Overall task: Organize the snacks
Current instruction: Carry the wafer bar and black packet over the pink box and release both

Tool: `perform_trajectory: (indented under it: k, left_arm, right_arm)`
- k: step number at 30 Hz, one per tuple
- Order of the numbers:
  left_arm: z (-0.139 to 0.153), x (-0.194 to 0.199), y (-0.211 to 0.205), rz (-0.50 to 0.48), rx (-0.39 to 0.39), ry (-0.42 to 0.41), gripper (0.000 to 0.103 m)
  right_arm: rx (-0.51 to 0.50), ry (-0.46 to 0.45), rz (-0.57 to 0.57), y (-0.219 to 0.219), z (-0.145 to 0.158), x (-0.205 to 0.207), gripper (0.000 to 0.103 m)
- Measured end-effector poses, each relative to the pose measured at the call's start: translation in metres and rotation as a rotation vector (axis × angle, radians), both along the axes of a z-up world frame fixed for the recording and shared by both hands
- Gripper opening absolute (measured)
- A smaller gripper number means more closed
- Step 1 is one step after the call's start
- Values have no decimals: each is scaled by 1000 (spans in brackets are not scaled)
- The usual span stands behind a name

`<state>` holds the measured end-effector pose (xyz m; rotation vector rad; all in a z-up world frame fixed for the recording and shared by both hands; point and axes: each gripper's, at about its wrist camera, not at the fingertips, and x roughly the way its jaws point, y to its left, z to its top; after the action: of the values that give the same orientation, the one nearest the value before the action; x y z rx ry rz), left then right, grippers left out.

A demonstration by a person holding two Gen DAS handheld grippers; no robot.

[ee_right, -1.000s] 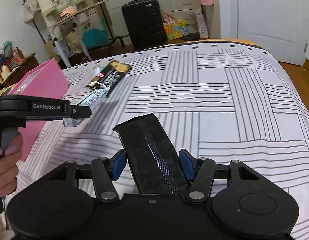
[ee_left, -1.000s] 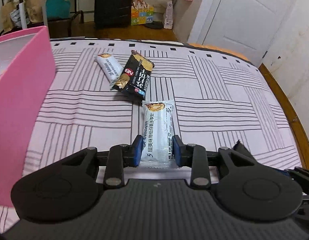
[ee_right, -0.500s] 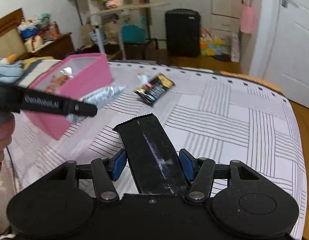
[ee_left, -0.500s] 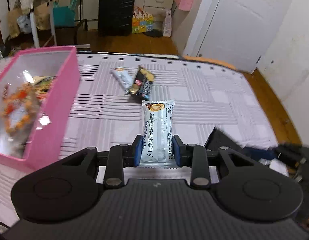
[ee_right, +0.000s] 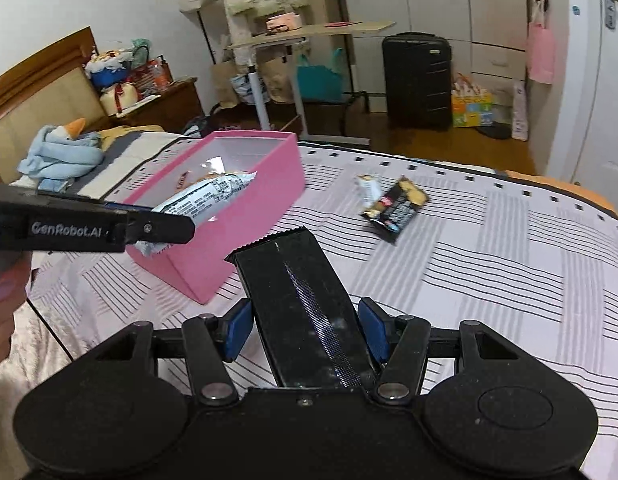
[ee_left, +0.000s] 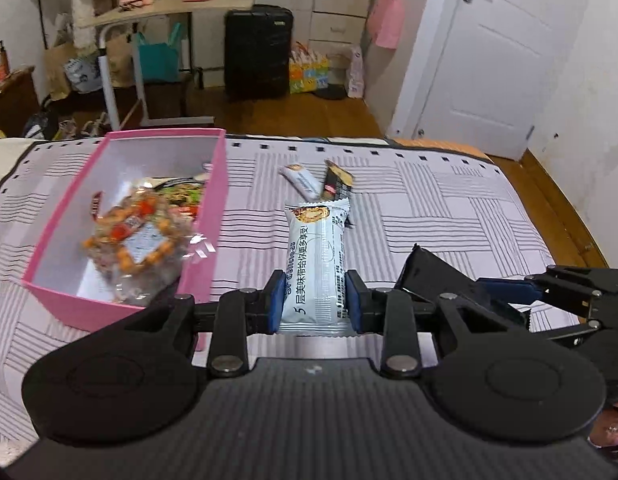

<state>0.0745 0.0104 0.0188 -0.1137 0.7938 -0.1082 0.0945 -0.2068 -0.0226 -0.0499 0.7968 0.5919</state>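
Note:
My left gripper [ee_left: 313, 300] is shut on a white snack bar [ee_left: 315, 256] and holds it in the air, right of the pink box [ee_left: 217, 200]. From the right wrist view the same bar [ee_right: 205, 196] hangs in front of the box's [ee_right: 269, 188] opening. My right gripper [ee_right: 305, 330] is shut on a black snack packet [ee_right: 305, 312], also raised; it shows in the left wrist view [ee_left: 433, 276]. The box holds a clear bag of orange snacks [ee_left: 137, 236]. A white bar [ee_left: 301, 178] and a black-gold packet [ee_left: 339, 186] lie on the striped bedspread beyond.
The bed's far edge [ee_left: 349, 142] drops to a wooden floor. A black suitcase [ee_left: 257, 52], a rolling side table [ee_left: 165, 12] and a white door [ee_left: 497, 56] stand beyond. Bedding and a headboard [ee_right: 37, 96] lie left of the box.
Both grippers have risen and pulled back with their snacks. The left gripper's bar now hangs nearer the pink box, whose inside has come into full view.

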Motion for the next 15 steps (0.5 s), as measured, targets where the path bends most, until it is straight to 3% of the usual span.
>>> perform_trajectory:
  k: [10,15]
  left_arm:
    - [3,3,73,189,-44,-34,30]
    - [-3,16,108,293,-12,-47,30]
  right_arm:
    - [-1,-38,94,79,16,27,63]
    - [15,-47,120,122,18,57,63]
